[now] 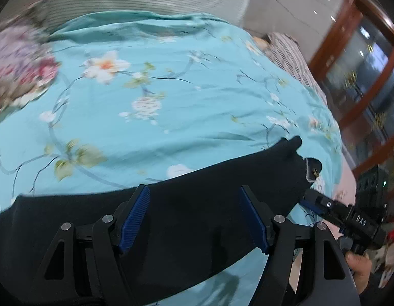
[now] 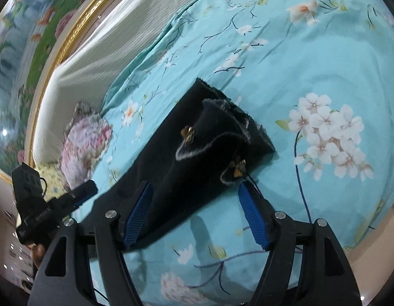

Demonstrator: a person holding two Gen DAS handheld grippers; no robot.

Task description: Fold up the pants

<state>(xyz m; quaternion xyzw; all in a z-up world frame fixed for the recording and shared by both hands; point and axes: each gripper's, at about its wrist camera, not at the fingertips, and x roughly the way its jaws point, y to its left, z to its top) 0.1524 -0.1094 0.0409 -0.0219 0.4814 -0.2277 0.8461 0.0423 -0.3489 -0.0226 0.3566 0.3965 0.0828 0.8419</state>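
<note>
The pants (image 2: 197, 140) run off frame (blurry); the left gripper (image 1: 194, 219) and right gripper (image 2: 194, 214) tilt down, jaws wide, gripping nothing.

Open turquoise bedspread (image 1: 171, 107) lay clear across the frame's middle; a floral pillow (image 1: 21, 68) blocked the upper left, black pants (image 1: 197, 219) filled the bottom.

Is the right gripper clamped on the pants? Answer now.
No: the right gripper stands open above the black pants, its blue pads pressing on no cloth.
</note>
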